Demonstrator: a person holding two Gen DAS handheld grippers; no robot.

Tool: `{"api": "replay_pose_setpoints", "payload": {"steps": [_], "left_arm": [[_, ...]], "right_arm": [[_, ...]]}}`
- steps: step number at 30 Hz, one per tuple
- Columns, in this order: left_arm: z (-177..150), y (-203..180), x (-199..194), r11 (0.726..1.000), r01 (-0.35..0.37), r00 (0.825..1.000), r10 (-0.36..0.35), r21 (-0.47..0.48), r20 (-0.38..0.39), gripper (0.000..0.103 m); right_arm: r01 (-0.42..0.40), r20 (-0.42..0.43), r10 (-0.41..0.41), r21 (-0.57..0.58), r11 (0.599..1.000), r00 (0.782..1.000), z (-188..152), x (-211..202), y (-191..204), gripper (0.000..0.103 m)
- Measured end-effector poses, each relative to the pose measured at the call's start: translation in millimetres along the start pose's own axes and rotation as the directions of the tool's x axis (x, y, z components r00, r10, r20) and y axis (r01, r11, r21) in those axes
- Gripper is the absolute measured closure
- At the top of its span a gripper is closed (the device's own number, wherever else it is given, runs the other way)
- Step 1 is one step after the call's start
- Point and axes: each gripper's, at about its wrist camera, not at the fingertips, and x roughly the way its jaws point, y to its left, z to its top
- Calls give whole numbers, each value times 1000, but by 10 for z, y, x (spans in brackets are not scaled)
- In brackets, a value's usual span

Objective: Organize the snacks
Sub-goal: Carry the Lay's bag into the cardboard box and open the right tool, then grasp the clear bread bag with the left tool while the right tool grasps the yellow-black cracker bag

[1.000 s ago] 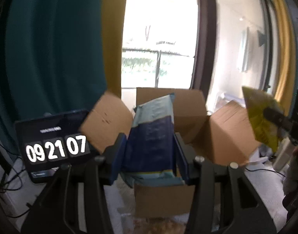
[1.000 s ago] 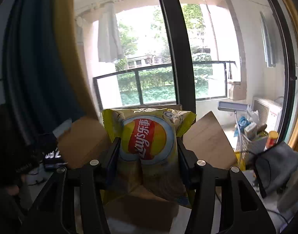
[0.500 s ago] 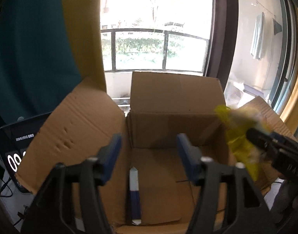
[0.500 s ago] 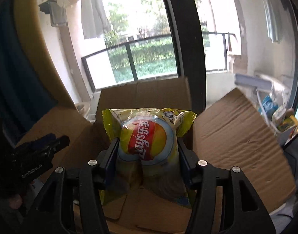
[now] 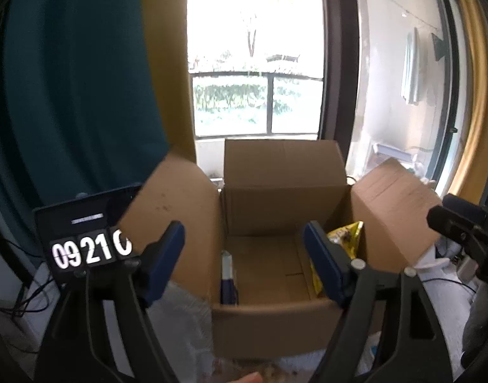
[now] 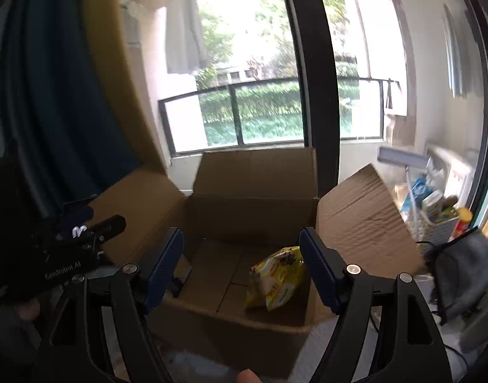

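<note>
Snacks are boxed: our right gripper (image 6: pixel 240 268), jaws just sprung wide and empty, dropped the yellow chip bag (image 6: pixel 276 279) ahead, inside the cardboard box (image 6: pixel 253 191).

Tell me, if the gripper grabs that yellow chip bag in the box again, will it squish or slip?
Probably squishy: the yellow chip bag looks puffed and crinkled, so it should dent and the chips could crack. Likely light for its size. Its glossy film may slide between pads. It is slumped against the cardboard box wall, so a push would likely topple it flat.
</note>
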Motion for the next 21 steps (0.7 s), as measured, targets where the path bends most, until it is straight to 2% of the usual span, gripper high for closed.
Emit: {"api": "replay_pose_setpoints", "payload": {"steps": [8,16,21], "left_arm": [[-268,97,-751,1000,14,998,-13,-13,67,23],[-670,314,-1191,999,12,998,-9,-34,67,23],[-1082,517,-1437,997,-9,998,13,-77,59,23]], "right_arm": [[-3,45,6,-64,998,999,-259,-767,78,25],[19,53,-12,-119,993,999,-575,-1251,116,25],[28,42,-24,-103,994,999,-784,-1467,39,25]]}}
